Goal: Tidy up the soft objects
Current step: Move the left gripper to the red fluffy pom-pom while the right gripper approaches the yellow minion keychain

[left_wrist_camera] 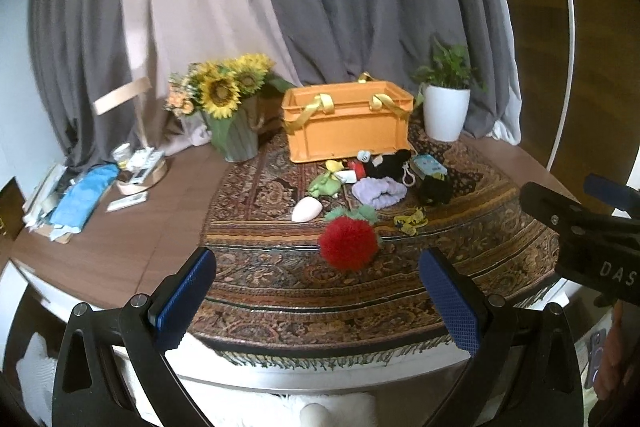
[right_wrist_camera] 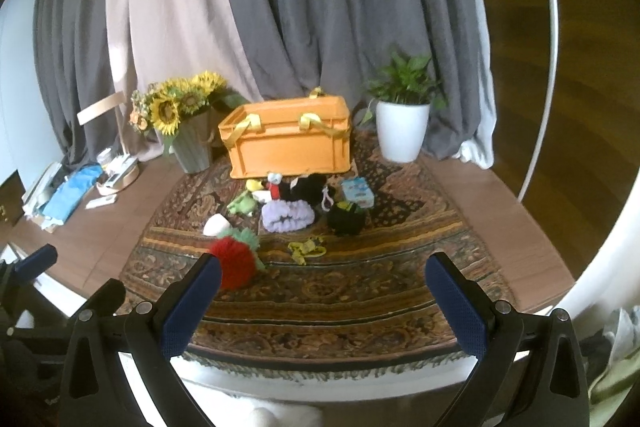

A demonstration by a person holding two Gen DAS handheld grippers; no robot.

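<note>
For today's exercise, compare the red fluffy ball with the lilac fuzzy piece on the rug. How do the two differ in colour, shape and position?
The red fluffy ball is bright red with a green frill; the lilac fuzzy piece is pale purple throughout. The ball is round; the lilac piece is a flattened, folded roll. The ball lies nearest the cameras, the lilac piece further back, closer to the orange crate. Both look soft and rest ungripped on the patterned rug.

Left gripper (left_wrist_camera: 318, 301) agape — red pom-pom (left_wrist_camera: 349, 243), orange crate (left_wrist_camera: 347, 123)

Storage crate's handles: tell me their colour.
Yellow ribbon handles on the orange plastic crate; clearest in the left wrist view.
</note>
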